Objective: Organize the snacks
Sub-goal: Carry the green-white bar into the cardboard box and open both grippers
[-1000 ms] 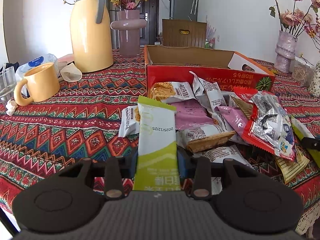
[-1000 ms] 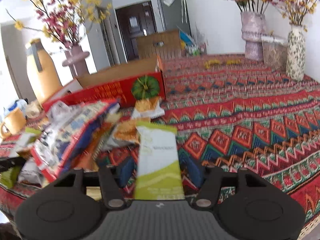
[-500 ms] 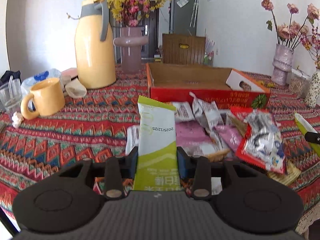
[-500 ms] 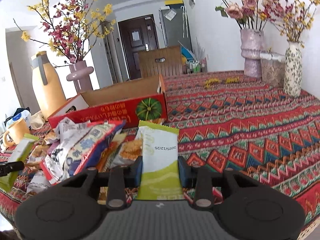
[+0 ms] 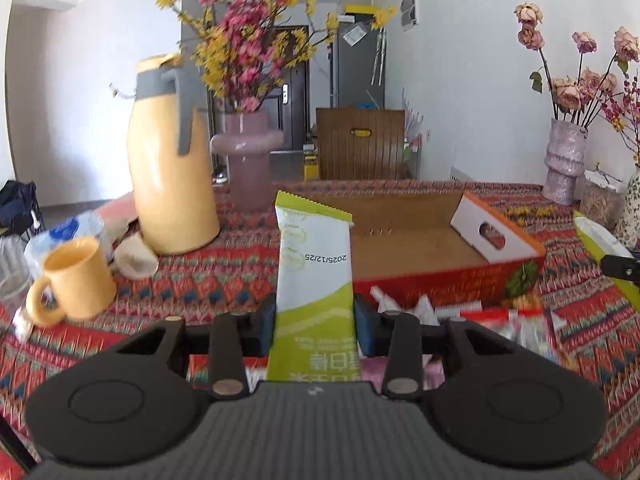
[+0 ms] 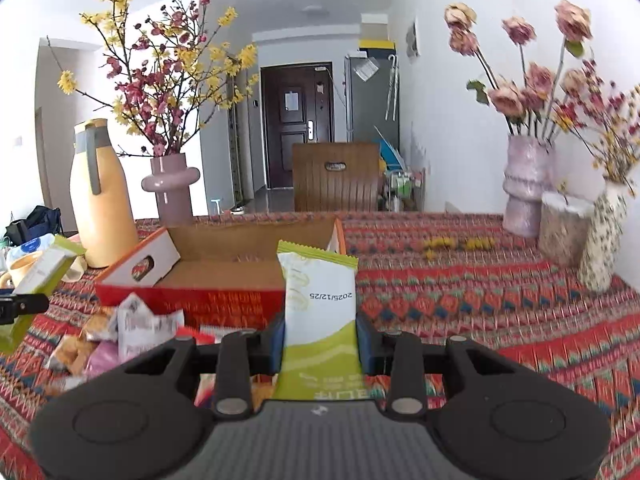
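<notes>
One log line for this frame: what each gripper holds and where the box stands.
left gripper: shut on green-white packet | right gripper: shut on second green-white packet | red box: open, ahead | loose snacks: on tablecloth

Snack packets (image 5: 314, 280) (image 6: 320, 312) white-green; box (image 5: 440, 276) red, brown inside; tablecloth (image 5: 192, 284) red zigzag-patterned; mug (image 5: 74, 278) yellow.

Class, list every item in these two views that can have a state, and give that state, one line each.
Left gripper: shut on left green packet, held upright.
Right gripper: shut on right green packet, held upright.
Red box: open, interior bare.
Yellow mug: upright.
Thermos: upright, lid on.
</notes>
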`<state>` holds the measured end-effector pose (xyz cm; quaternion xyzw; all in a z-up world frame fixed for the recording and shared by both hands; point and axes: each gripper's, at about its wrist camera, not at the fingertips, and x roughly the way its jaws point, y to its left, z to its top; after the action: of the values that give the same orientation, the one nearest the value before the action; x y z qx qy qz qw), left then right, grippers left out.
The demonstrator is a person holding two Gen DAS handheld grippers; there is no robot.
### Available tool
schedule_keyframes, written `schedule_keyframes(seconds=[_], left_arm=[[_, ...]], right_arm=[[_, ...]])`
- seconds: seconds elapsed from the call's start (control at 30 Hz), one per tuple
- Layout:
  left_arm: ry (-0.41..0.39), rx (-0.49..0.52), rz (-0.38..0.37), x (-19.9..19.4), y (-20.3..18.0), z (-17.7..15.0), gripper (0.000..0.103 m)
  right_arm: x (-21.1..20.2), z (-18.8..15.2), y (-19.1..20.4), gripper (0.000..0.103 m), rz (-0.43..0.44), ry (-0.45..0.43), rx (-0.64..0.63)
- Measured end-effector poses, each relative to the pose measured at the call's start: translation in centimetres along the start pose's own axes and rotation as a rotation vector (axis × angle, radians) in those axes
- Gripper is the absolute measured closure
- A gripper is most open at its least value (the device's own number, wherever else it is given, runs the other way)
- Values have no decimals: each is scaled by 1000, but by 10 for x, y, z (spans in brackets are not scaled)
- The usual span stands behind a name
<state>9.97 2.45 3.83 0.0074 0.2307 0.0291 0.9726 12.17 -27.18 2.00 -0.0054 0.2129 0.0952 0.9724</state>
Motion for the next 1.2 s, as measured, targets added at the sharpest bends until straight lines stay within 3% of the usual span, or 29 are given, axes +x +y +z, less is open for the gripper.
schedule_keyframes(seconds=[0.3, 0.6, 0.9, 1.2], left_arm=[[-7, 2, -12, 52, -10, 41, 64], [35, -12, 25, 110, -15, 63, 64], [107, -38, 74, 164, -13, 60, 64], [95, -51, 43, 172, -12, 50, 62]], right_arm=[[61, 44, 6, 68, 12, 9, -24], [139, 77, 22, 68, 32, 65, -19], [201, 68, 28, 68, 6, 148, 24], [210, 55, 23, 65, 8, 136, 48]])
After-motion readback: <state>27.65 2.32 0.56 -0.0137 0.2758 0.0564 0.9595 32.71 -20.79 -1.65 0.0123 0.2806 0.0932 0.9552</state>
